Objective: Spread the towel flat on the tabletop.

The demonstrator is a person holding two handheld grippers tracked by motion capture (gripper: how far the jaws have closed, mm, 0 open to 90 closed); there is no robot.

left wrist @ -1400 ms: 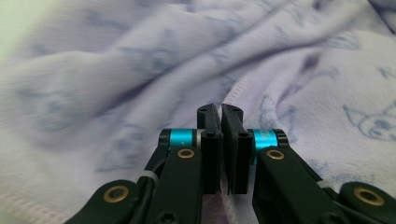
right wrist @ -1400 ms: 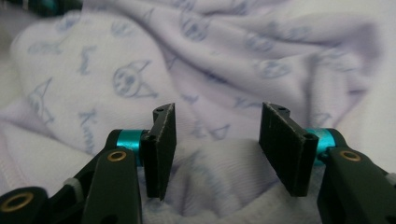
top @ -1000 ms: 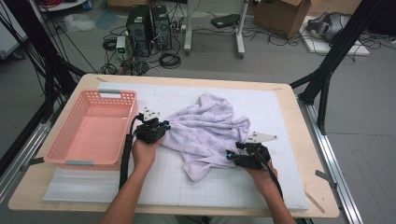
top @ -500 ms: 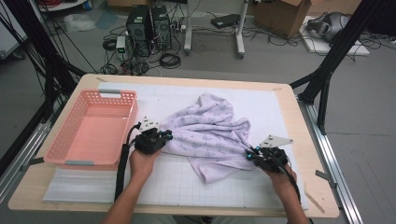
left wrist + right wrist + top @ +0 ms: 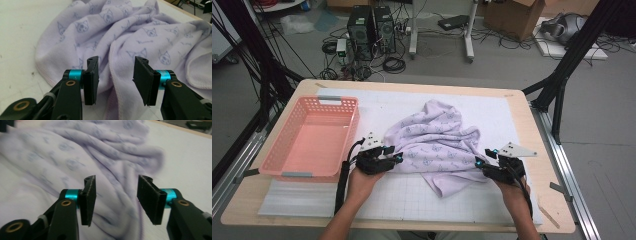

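Note:
A lilac towel (image 5: 437, 137) printed with cat faces lies crumpled on the white mat (image 5: 492, 112). My left gripper (image 5: 396, 159) rests at its left edge. In the left gripper view the towel (image 5: 130, 30) spreads ahead, and a hemmed fold runs under the gap of the left gripper (image 5: 116, 60). Those jaws have just been opening and the pads touch nothing. My right gripper (image 5: 478, 162) sits at the towel's right edge. The right gripper (image 5: 117, 178) has also just been opening, over blurred folds of towel (image 5: 75, 152), without pressing them.
An empty pink plastic basket (image 5: 338, 100) stands at the left of the mat, close to my left hand. The wooden table edge (image 5: 544, 150) runs just right of my right hand. Black frame legs, computers and cables are on the floor beyond the table.
The left gripper drew back toward the near edge and the right gripper moved right, stretching the towel wider. Both have since let go of the cloth and stand open.

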